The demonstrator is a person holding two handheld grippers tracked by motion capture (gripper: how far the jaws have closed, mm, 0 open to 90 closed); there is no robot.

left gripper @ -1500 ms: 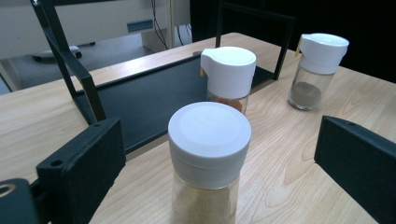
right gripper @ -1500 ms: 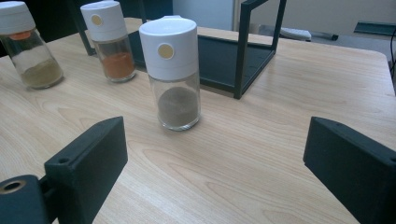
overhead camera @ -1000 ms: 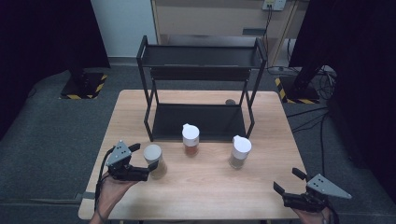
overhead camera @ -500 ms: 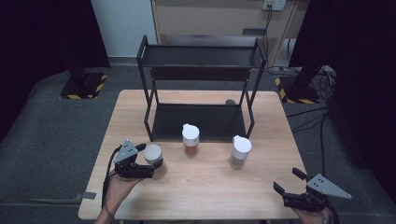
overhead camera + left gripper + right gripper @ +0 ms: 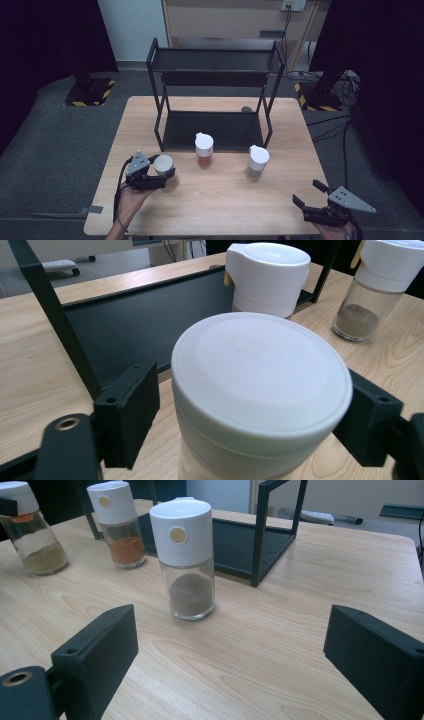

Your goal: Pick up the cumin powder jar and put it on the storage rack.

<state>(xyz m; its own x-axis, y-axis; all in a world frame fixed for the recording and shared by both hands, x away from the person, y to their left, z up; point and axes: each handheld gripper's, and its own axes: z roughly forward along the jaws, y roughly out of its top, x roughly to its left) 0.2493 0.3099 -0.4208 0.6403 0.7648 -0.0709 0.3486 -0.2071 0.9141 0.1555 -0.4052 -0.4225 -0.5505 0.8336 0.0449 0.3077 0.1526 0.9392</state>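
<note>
Three white-lidded glass spice jars stand on the wooden table [image 5: 225,200]. The left jar [image 5: 164,165], holding yellowish powder, is between the jaws of my left gripper [image 5: 165,175]. The jaws have just been closing, and their pads now sit against the jar [image 5: 260,390] just under its lid, on both sides. The middle jar [image 5: 204,150] holds orange powder. The right jar [image 5: 257,162] holds brown powder. My right gripper [image 5: 307,194] stands open near the table's front right corner; the brown jar [image 5: 187,555] is well ahead of its jaws, with nothing between them.
A black two-level metal rack [image 5: 215,60] stands at the back middle of the table, with its lower shelf [image 5: 150,315] just behind the jars. Its post [image 5: 260,535] rises close behind the brown jar. A small dark round thing [image 5: 246,109] lies behind the rack.
My left gripper has slid right and slightly down until it is around the left jar, and its jaws have narrowed onto the jar. The right gripper has not moved.
</note>
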